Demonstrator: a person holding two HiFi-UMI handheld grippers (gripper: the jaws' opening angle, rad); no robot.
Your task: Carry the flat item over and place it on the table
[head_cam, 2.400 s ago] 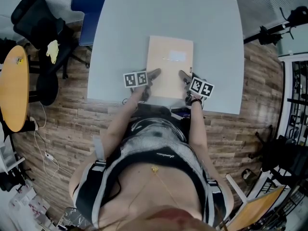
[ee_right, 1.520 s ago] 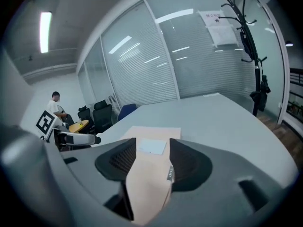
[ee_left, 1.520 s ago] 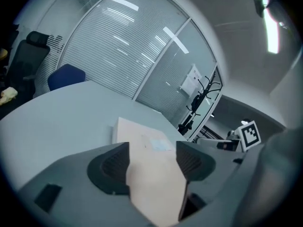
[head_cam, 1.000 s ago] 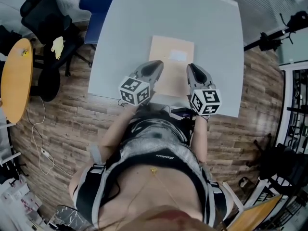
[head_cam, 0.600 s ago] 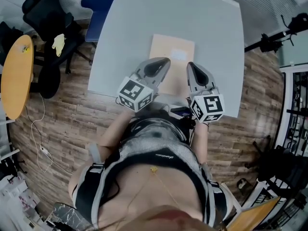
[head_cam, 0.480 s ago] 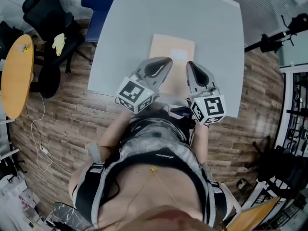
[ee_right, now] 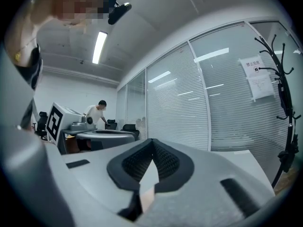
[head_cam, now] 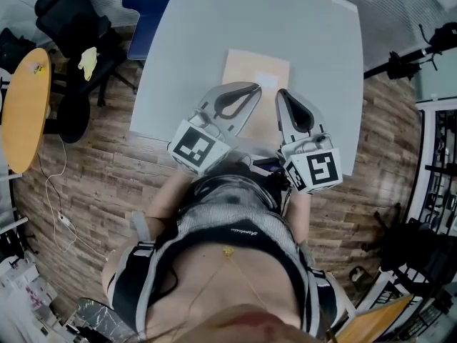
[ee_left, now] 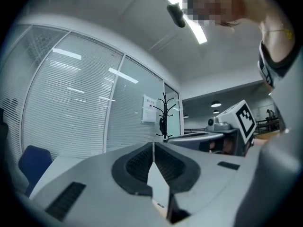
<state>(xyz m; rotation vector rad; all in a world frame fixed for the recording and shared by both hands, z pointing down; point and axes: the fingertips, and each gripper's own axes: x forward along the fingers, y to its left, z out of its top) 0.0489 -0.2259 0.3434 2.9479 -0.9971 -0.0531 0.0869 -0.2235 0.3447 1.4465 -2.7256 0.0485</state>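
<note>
I am holding my left gripper point(head_cam: 251, 88) and right gripper point(head_cam: 280, 95) clenched on nothing, level above the pale grey rectangular table point(head_cam: 214, 27). The flat tan cardboard sheet with a white label point(head_cam: 258, 64) is lying free on that table, under my tips. I am judging the placing finished; the next move calls only for drawing clear without brushing the sheet.

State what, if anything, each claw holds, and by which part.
Nothing: the left claw and right claw are both shut and empty. The flat tan item lies free on the table.

bright ceiling strip lights point(ee_left: 196, 25) — even light, soft shadows, fisheye edges, dark vignette
</note>
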